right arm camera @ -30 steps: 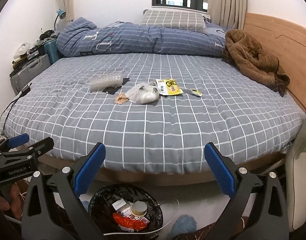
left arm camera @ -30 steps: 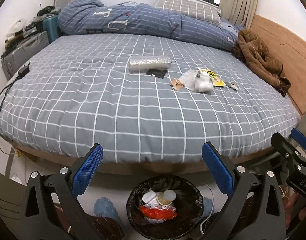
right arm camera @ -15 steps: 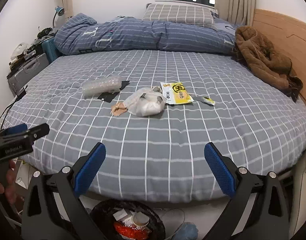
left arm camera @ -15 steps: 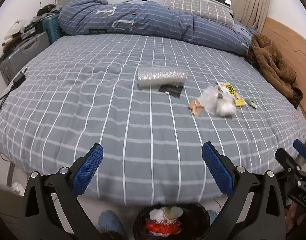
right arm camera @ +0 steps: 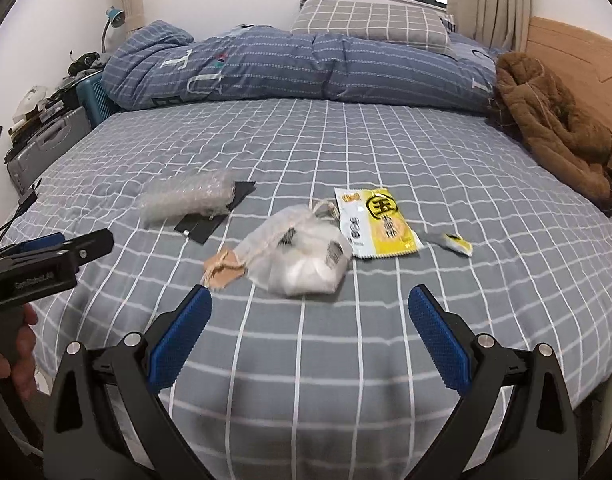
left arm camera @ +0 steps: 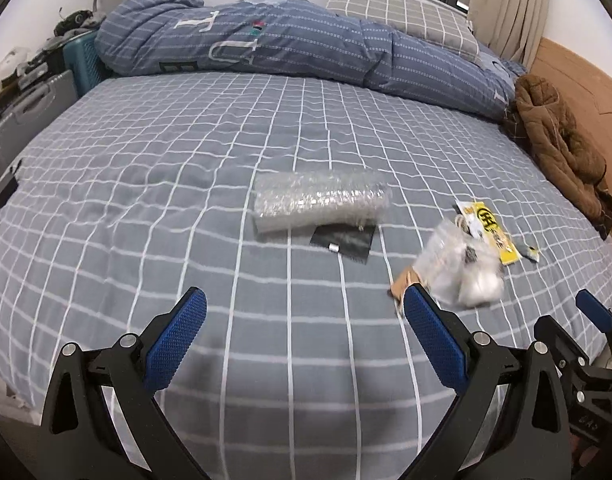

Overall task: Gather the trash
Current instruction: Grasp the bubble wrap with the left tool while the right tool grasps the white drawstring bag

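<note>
Grey checked bedsheet [right arm camera: 346,152] across both views, with a rolled blue duvet [right arm camera: 290,68] and a checked pillow [right arm camera: 370,20] at the far side and a brown coat [right arm camera: 554,132] heaped by the wooden headboard [right arm camera: 578,52]. Suitcases [left arm camera: 30,108] stacked past the left edge.

Closer to the mattress than a second ago: bin gone from the bottom of both views, lost below the bed's edge, and the litter larger in frame.

Left gripper [left arm camera: 302,336] spread wide, nothing between the blue pads, hovering over bare sheet short of the bubble-wrap roll [left arm camera: 320,200]. Black flat packet [left arm camera: 344,240] partly tucked under that roll's near edge. Right-hand pad [left arm camera: 434,336] overlapping a tan scrap [left arm camera: 402,280] in the picture; contact not clear.

Right gripper [right arm camera: 308,328] likewise wide apart and empty, just short of the crumpled clear plastic bag [right arm camera: 302,256]. Tan scrap [right arm camera: 222,270] touching the bag's left side; yellow snack wrapper [right arm camera: 376,222] against its right, a small torn-off wrapper piece [right arm camera: 452,242] near that wrapper. Bubble-wrap roll [right arm camera: 186,200] further left, apart from the bag.

All trash lying on the sheet, none gripped.
</note>
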A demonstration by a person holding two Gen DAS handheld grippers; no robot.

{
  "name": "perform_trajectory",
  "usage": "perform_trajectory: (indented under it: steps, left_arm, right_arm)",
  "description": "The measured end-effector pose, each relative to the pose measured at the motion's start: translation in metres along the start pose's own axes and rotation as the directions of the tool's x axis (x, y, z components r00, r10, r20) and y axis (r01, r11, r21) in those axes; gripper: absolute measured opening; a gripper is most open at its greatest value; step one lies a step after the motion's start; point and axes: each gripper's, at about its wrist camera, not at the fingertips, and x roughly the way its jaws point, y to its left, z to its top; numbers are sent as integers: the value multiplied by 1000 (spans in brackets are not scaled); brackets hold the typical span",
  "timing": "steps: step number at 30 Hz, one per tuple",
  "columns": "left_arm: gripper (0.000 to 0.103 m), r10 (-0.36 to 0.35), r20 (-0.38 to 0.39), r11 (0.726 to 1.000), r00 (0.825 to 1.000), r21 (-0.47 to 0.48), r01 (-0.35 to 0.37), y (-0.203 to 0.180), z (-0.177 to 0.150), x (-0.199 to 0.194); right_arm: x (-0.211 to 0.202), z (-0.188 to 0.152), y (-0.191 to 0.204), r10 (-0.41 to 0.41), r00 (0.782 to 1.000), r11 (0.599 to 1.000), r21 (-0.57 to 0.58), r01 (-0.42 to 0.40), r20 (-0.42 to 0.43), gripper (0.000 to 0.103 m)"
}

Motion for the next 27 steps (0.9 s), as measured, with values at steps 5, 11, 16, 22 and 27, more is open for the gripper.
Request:
perform_trajectory:
  steps: [5, 11, 16, 22, 27]
  left_arm:
    - [97, 0, -10, 1000, 1000, -11, 0, 3, 15, 31]
    - [97, -16, -16, 1000, 1000, -24, 15, 5, 31, 65]
    - [97, -13, -14, 999, 1000, -39, 13, 7, 50, 92]
    - [97, -16, -15, 1000, 1000, -10, 16, 1, 72, 117]
    - [97, -14, -17, 1000, 1000, 18, 14, -3, 81, 135]
  right_arm:
    - [26, 12, 0, 4, 1000, 1000, 0, -4, -3, 95]
    - [62, 22, 0, 4, 1000, 1000, -12, -4, -9, 95]
    - [84, 26, -4, 14, 1000, 1000, 5, -14, -24, 95]
    - [106, 29, -3, 47, 997, 999, 3, -47, -67, 95]
    - [118, 25, -4, 65, 992, 998, 15, -64, -106, 89]
